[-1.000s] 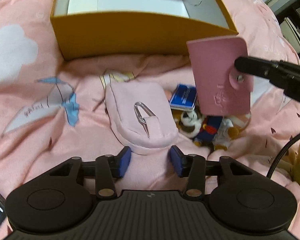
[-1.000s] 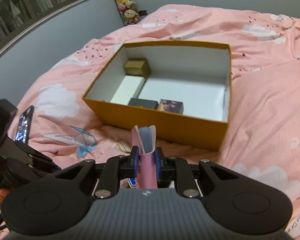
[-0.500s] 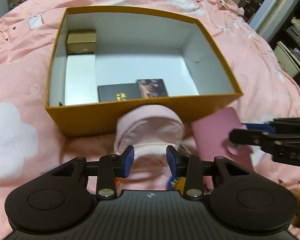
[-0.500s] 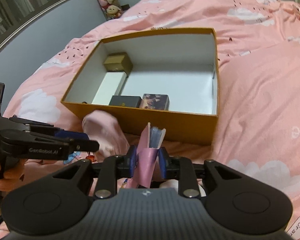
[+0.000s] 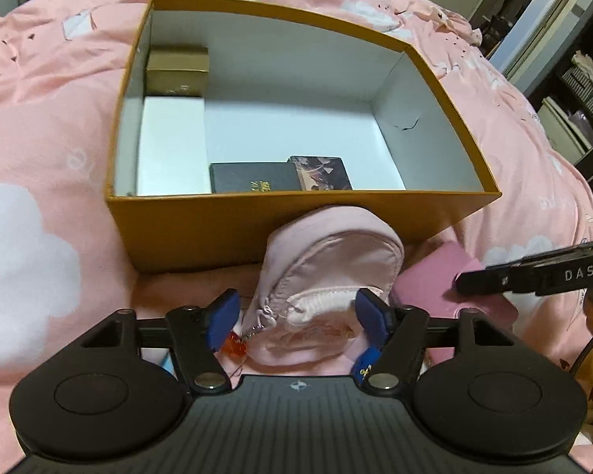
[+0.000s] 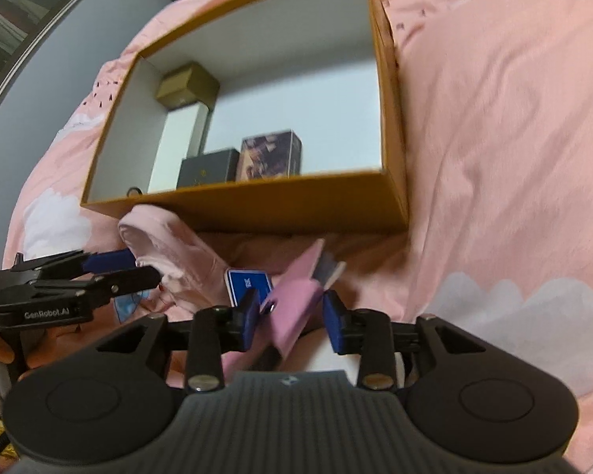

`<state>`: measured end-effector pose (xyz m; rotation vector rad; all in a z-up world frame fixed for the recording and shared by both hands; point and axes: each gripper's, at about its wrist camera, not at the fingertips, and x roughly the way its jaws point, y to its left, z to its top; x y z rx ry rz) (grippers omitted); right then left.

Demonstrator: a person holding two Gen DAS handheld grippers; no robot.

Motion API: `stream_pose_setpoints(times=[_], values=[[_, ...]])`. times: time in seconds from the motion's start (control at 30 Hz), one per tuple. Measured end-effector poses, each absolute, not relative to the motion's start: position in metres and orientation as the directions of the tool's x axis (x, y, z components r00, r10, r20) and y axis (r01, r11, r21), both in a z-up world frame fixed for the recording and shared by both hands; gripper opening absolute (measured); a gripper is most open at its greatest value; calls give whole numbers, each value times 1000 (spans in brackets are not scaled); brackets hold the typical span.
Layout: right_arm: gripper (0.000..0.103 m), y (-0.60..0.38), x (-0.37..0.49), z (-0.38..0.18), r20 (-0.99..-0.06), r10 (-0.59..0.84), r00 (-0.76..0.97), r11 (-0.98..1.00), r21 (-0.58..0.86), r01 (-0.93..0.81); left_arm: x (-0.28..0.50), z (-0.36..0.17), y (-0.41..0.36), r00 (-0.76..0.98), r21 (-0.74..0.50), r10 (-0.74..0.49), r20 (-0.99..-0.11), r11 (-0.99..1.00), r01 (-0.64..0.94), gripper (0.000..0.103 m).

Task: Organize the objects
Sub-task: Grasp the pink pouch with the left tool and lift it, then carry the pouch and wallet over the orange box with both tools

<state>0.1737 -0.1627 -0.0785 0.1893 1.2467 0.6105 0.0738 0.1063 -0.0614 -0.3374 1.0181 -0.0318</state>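
A pale pink zip pouch (image 5: 328, 272) sits between the spread blue pads of my left gripper (image 5: 296, 316), in front of the yellow box (image 5: 257, 229); the pads do not press it. It also shows in the right wrist view (image 6: 166, 252). A pink card holder (image 6: 296, 296) with cards fanning out tilts loose between the wide-open pads of my right gripper (image 6: 292, 320). In the left wrist view the card holder (image 5: 435, 280) lies right of the pouch, under my right gripper's finger (image 5: 533, 276).
The box (image 6: 257, 205) holds a gold box (image 5: 176, 71), a white box (image 5: 172, 144), a black box (image 5: 253, 177) and a patterned box (image 5: 322, 172). A blue card pack (image 6: 249, 286) lies on the pink bedspread (image 5: 39, 138). Shelves stand at the far right.
Both grippers have opened. The pouch and card holder, held shut and lifted toward the box half a second ago, now sit loose between the pads in front of the box.
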Motion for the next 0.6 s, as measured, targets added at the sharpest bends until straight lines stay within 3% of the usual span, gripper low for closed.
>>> stream_pose_setpoints(times=[0.17,0.47,0.6], values=[[36,-168,178,-92,-808,570,152,809,519,-276,79,-70,105,535,-329,-221,-815,938,-113,79],[28,-166,168,-79,-772,607,187,785,546,-293,68,-61,95,562,-357,-220,-797,922,-146,38],[21,-165,158,-59,-753,620,222,773,537,-338,56,-45,88,595,-333,-191,-781,933,-137,34]])
